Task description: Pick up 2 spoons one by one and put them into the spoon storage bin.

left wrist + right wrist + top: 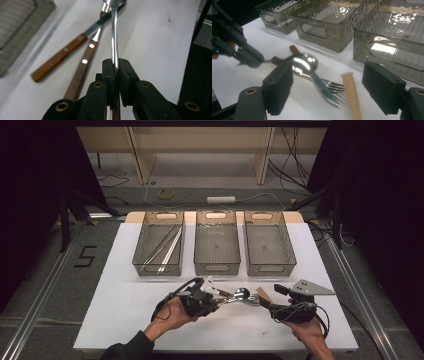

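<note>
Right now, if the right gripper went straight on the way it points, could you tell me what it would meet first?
Probably the cutlery heap: the right gripper, jaws open, points at the serrated knife and fork, with the beige handle just beside. Beyond stand the bins. Depth is hard to judge.

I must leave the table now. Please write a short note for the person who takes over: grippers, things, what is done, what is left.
Left gripper: shut on the spoon, by its handle.
Right gripper: open, holds nothing, over the pile.
On the table: knife, fork, a wooden-handled piece, a beige handle.
Done: long metal pieces lie in the left bin.
Left: middle bin and right bin look empty; probably bin the spoon, then the rest.
</note>
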Demonstrator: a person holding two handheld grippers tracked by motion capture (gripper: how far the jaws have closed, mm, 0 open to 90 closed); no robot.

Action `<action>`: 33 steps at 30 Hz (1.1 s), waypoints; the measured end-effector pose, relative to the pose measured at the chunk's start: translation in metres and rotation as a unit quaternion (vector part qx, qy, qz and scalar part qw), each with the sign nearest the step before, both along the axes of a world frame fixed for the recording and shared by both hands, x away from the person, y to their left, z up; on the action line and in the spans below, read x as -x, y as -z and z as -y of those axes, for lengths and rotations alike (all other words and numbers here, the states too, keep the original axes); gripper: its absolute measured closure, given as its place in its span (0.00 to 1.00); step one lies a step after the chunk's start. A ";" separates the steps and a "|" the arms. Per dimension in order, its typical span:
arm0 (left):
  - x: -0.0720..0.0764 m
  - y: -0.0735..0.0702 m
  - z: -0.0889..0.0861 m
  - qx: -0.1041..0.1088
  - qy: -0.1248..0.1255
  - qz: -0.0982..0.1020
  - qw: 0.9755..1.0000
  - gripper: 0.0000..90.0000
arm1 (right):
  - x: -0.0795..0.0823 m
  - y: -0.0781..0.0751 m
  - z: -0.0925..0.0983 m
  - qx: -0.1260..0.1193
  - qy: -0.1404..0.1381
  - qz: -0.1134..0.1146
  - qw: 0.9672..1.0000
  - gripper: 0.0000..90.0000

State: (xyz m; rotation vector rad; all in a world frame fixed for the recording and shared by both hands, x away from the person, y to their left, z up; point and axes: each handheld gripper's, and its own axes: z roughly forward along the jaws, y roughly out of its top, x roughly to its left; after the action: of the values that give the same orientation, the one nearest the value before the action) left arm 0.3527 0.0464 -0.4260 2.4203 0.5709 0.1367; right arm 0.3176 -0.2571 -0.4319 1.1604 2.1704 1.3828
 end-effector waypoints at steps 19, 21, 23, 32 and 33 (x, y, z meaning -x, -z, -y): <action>-0.068 -0.049 -0.032 0.052 -0.095 0.031 0.994 0.93 | 0.000 0.001 0.000 -0.001 0.001 -0.002 1.000 0.29; -0.077 -0.052 -0.033 0.053 -0.105 0.033 0.993 0.93 | 0.000 0.001 -0.001 -0.001 0.000 -0.002 1.000 0.29; -0.085 -0.053 -0.034 0.052 -0.114 0.033 0.992 0.93 | 0.000 0.001 0.000 -0.002 -0.001 -0.002 1.000 0.29; -0.115 -0.049 -0.031 0.040 -0.141 0.030 0.989 0.93 | 0.000 0.001 0.001 -0.004 -0.001 -0.002 1.000 0.29; -0.118 -0.048 -0.031 0.038 -0.144 0.030 0.988 0.93 | 0.000 0.001 0.001 -0.004 -0.001 -0.002 1.000 0.29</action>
State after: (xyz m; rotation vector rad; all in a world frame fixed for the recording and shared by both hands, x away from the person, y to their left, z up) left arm 0.4707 0.0771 -0.3775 2.2403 0.8796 0.3028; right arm 0.3179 -0.2577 -0.4328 1.1650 2.1714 1.3913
